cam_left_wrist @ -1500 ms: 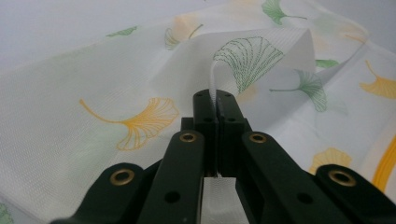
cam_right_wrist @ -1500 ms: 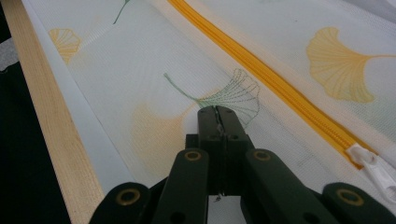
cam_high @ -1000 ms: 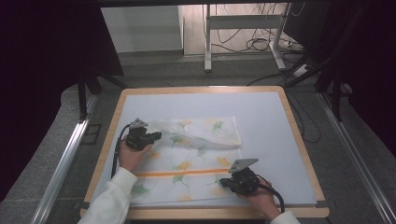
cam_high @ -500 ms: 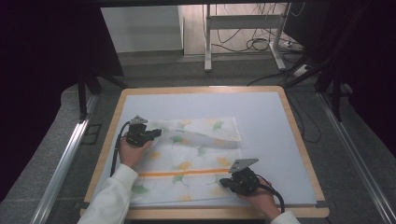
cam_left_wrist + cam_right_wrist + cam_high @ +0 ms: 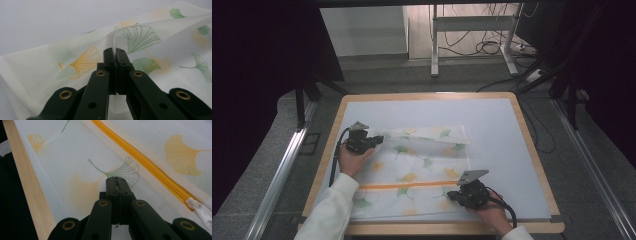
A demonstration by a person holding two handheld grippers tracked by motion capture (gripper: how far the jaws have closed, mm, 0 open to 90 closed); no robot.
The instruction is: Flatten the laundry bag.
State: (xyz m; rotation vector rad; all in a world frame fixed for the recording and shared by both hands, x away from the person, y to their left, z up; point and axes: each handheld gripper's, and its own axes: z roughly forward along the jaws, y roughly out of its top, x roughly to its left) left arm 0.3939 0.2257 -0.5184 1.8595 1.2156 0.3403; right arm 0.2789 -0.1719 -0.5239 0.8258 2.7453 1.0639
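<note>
While both clench it, left tool (image 5: 115, 53) pinches cloth (image 5: 422, 165) fold, right tool (image 5: 117, 182) near zipper (image 5: 140, 157).

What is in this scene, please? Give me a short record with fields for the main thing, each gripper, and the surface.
main thing: white mesh bag with ginkgo leaf print, lying partly folded
zipper: orange zipper across the bag, white pull at its end
left gripper: shut, pinching a raised fold of the bag
right gripper: shut on the bag near the zipper
surface: pale mat in a wooden frame
</note>
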